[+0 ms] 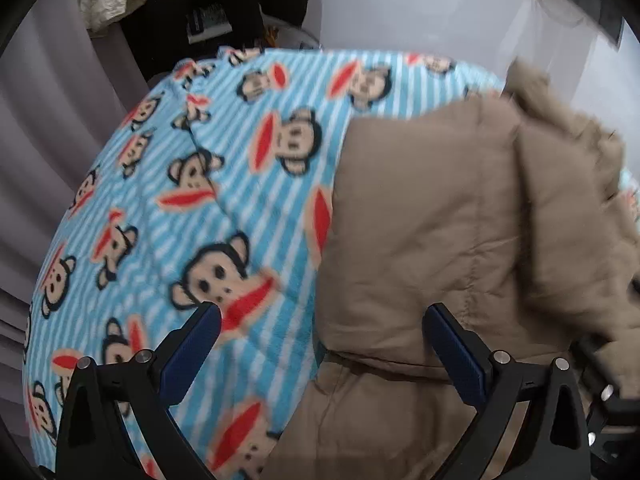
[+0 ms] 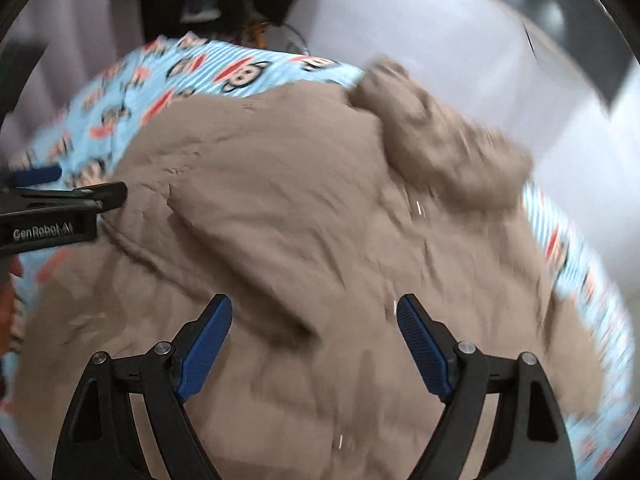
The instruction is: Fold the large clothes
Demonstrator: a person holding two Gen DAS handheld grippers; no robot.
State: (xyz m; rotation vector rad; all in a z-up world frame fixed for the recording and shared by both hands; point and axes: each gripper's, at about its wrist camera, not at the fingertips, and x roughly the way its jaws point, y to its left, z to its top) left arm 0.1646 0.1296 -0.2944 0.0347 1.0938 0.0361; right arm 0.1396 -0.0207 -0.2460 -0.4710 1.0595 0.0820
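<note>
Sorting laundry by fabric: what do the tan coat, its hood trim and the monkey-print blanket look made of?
Tan coat: matte woven shell, padded, judging by stitched quilt lines and soft creases. Hood trim: probably faux fur, with a shaggy, fuzzy edge. Monkey-print blanket: likely plush fleece, soft nap, no sheen.

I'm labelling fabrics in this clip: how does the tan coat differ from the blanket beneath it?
The tan coat is plain, puffy and creased with a fur-trimmed hood; the monkey-print blanket is blue-striped with red-mouthed cartoon faces. The coat lies bunched on top; the blanket lies spread flat underneath. Both are soft textiles, and neither is gripped.
</note>
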